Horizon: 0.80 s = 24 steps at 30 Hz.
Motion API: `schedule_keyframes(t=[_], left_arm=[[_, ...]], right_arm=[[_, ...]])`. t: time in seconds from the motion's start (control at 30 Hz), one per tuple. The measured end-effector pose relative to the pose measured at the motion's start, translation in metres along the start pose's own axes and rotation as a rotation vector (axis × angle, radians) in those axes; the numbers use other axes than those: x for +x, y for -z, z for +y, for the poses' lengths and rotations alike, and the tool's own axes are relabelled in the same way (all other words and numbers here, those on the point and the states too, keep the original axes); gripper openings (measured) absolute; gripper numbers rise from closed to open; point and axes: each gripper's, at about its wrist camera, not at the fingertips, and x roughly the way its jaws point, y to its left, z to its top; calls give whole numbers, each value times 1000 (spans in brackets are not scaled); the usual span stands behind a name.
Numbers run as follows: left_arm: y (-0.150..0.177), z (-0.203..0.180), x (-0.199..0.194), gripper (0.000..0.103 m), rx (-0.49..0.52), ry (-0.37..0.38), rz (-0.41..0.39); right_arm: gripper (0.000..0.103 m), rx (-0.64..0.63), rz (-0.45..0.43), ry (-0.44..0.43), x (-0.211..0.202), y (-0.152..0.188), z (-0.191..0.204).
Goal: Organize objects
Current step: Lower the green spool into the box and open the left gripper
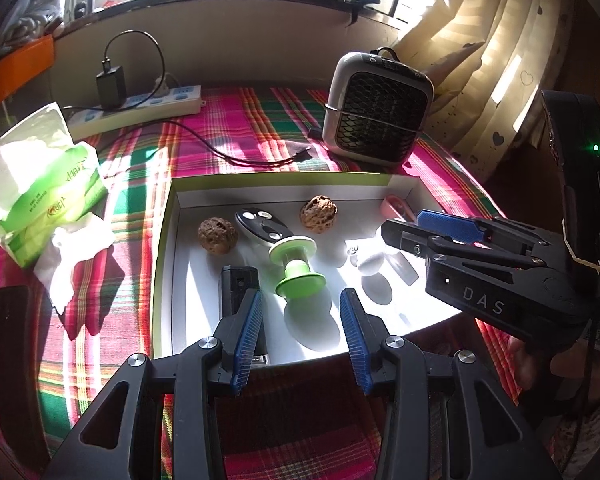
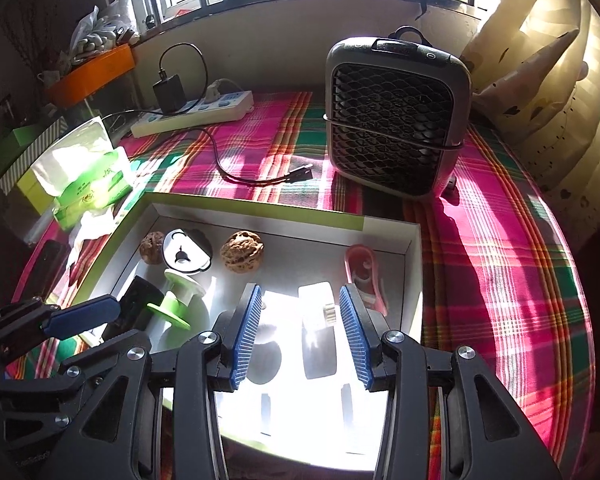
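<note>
"DAS" in pale letters on the black body of the right tool (image 1: 440, 236).

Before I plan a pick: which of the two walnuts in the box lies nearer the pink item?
The lighter walnut, right of the oval black-and-white gadget; the darker walnut lies left of it, farther from the pink item.

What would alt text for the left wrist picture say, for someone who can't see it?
Open blue-padded left tongs hover over a shallow white box holding a green spool, two walnuts and small gadgets. The right tongs reach in from the right; a tissue pack and small fan sit on the plaid cloth.
</note>
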Motion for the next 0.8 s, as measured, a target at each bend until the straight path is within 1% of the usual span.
schedule_keyframes(t=[0.3,0.53,0.63,0.8], left_arm=[[13,6,-18,39,-16,7,-22],[27,4,-29,39,-8,12,-31],[35,3,-31,39,1,16,-23],[48,4,-32,39,-4,32,-9]], right_arm=[[42,-1,-50,7,-31,21,7],[43,-18,-73,41,-49,42,14],[49,-2,-72,38,-53,53,16],[50,-20,-52,49,-54,75,27]])
